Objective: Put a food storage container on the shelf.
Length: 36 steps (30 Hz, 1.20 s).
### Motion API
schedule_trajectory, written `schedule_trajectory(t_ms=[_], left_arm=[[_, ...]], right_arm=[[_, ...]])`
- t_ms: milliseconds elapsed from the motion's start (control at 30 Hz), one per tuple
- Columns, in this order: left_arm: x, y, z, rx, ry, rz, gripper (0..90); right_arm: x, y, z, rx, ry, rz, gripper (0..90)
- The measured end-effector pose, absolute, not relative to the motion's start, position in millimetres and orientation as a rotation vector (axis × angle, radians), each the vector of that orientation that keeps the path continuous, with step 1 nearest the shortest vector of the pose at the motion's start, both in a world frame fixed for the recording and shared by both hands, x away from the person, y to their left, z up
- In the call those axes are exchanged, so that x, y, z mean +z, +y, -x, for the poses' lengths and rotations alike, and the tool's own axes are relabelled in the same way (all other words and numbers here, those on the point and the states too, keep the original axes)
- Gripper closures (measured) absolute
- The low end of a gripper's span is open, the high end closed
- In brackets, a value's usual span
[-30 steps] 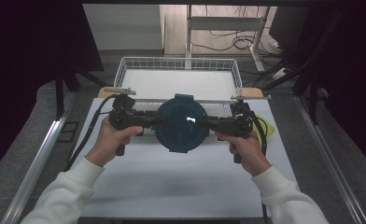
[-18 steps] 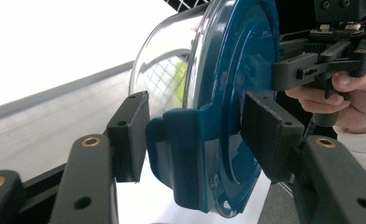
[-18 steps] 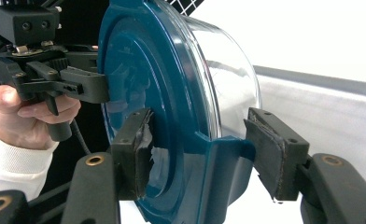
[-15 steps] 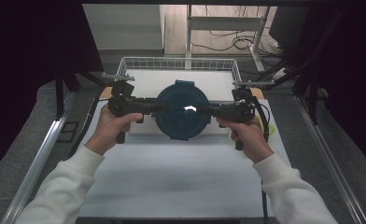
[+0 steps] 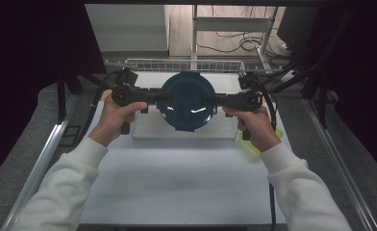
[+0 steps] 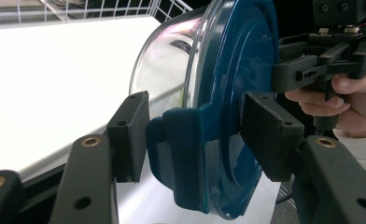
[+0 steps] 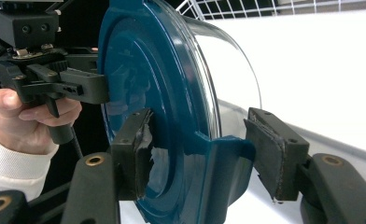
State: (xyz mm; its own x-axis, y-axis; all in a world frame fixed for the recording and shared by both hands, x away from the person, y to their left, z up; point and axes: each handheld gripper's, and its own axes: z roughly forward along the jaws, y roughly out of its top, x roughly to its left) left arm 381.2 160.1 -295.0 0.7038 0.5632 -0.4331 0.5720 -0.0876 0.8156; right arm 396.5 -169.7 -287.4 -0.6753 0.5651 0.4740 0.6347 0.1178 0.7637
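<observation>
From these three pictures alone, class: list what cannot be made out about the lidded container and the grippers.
- Contents of the container: high view, the blue lid covers it.
- Whether the left gripper actually pinches the lid clip: left gripper view, gaps show beside its pads.
- Same for the right gripper: right gripper view.
- Wire basket: high view, partly hidden behind the container.

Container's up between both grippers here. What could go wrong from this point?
1. Each gripper only straddles a side latch of the blue lid, and the jaws show gaps beside it, so the container could slip or tip.
2. If a latch pops, the clear bowl might drop onto the tray.
</observation>
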Motion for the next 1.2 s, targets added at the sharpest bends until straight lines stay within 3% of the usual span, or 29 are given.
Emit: schedule_trajectory(t_ms=[433,1200], left_arm=[[-281.8,167.9,-420.3,-0.015,0.926,-1.723,43.0],[-308.0,171.1,-480.6,-0.150,1.039,-1.690,43.0]], right_arm=[[-263.4,-160.4,-439.7,-1.589,-2.328,1.229,42.1],[-285.2,-158.6,-508.0,-1.472,-2.206,1.333,41.9]])
